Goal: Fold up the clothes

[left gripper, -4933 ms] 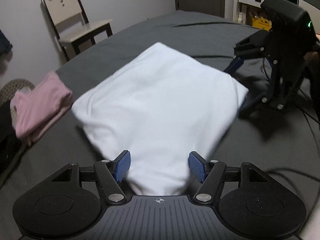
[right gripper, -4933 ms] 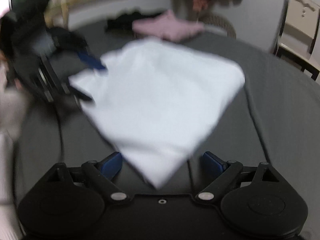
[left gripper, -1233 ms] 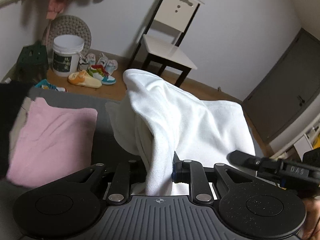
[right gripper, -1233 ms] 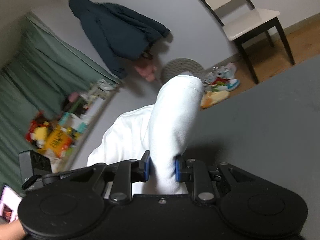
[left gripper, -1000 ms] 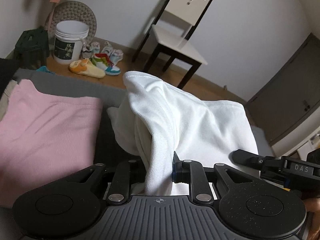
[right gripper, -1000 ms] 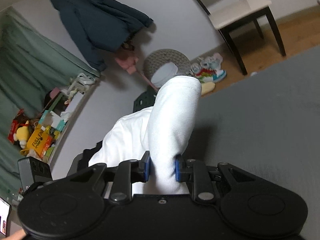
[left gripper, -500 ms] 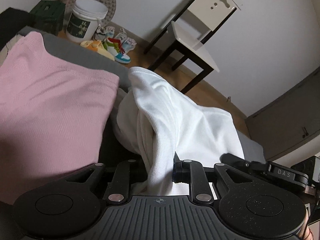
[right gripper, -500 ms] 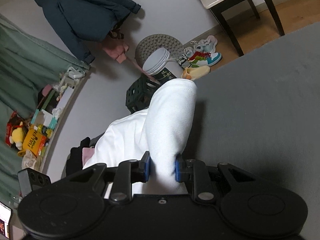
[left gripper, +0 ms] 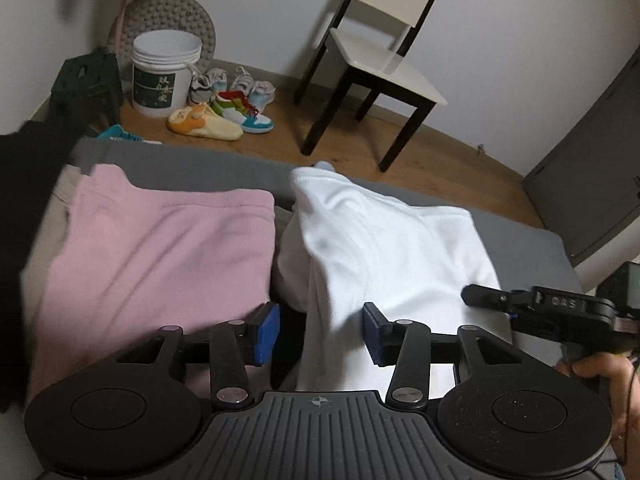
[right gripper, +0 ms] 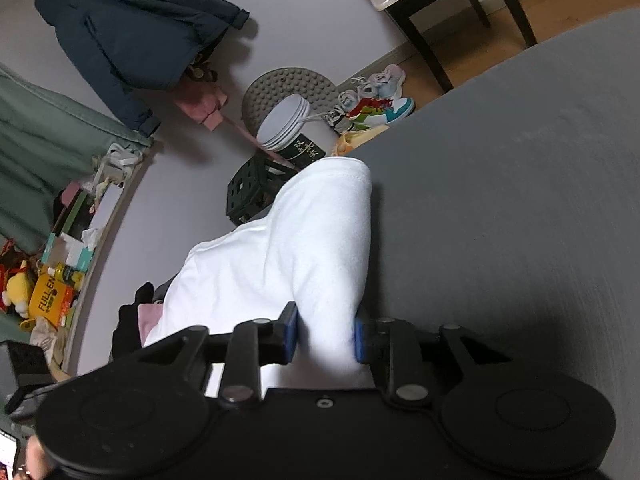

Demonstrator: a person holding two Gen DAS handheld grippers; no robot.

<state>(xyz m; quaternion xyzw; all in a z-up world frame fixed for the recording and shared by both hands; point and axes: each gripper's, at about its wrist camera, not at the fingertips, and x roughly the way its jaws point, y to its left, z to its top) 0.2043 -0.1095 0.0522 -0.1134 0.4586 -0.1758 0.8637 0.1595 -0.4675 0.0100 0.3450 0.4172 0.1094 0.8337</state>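
From my left wrist camera, my left gripper (left gripper: 318,334) stands with its blue pads (left gripper: 267,330) spread apart, a fold of the white folded garment (left gripper: 384,248) lying loose in the gap between them rather than pinched. The garment rests on the grey bed (left gripper: 520,236), just beside a folded pink garment (left gripper: 160,248) that lies to its left; the two nearly touch along their facing edges. My right gripper (left gripper: 536,308) reaches in from the right edge of this view, held by a hand (left gripper: 596,372), its tip against the white cloth. Beyond the bed, on the wooden floor, I see a white bucket (left gripper: 164,76) with a dark label, a yellow slipper (left gripper: 204,126), colourful sneakers (left gripper: 244,108) and a white chair with dark legs (left gripper: 376,60) against the wall. From my right wrist camera, the right gripper (right gripper: 326,338) has its blue pads (right gripper: 290,338) pressed in on a thick bunched fold of the same white garment (right gripper: 304,248), which rises from between them and hangs over the grey bed (right gripper: 500,200). A sliver of the pink garment (right gripper: 148,318) shows under the white cloth at the left. A dark blue jacket (right gripper: 132,36) hangs on the wall, with a green curtain (right gripper: 36,140) and a cluttered shelf (right gripper: 68,240) further left.
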